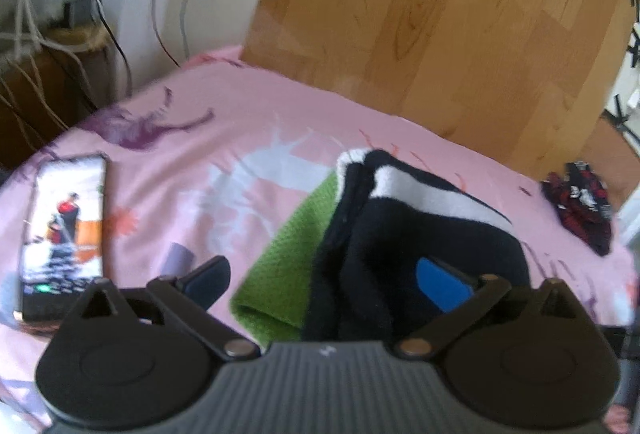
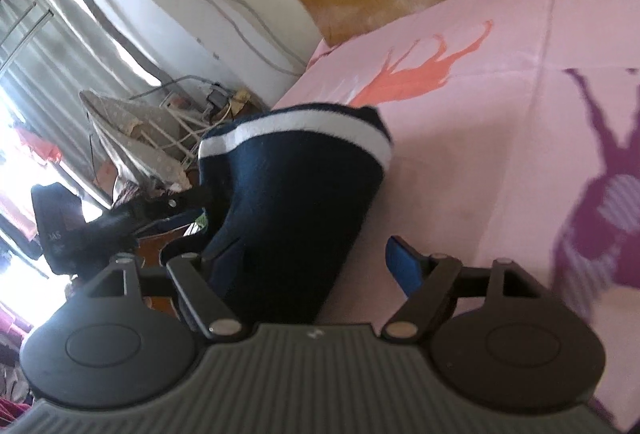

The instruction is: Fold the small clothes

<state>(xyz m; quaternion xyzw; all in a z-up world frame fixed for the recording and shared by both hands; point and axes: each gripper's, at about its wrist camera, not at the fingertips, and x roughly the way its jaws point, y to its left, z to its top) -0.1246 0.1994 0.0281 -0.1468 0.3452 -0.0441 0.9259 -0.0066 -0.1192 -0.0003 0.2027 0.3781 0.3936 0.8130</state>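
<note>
A dark navy garment [image 1: 400,234] with a white stripe lies bunched on a green cloth [image 1: 280,266] on the pink printed bedsheet [image 1: 224,122]. My left gripper [image 1: 324,282] stands wide open around the garment's near end. Its blue right pad [image 1: 440,286] is over the fabric and its left finger [image 1: 208,278] is clear of it. In the right wrist view the same navy garment [image 2: 296,194] rises in a hump between the fingers of my right gripper [image 2: 296,262]. That gripper is open: the blue right pad [image 2: 404,266] stands apart from the cloth, and the left fingertip is hidden behind it.
A phone [image 1: 64,230] with a lit screen lies on the sheet at the left. A red and black garment [image 1: 576,206] sits at the far right edge. A wooden headboard [image 1: 440,34] stands behind the bed. Cables hang at the left wall. Beyond the bed stand an ironing board [image 2: 136,138] and a dark chair [image 2: 56,226].
</note>
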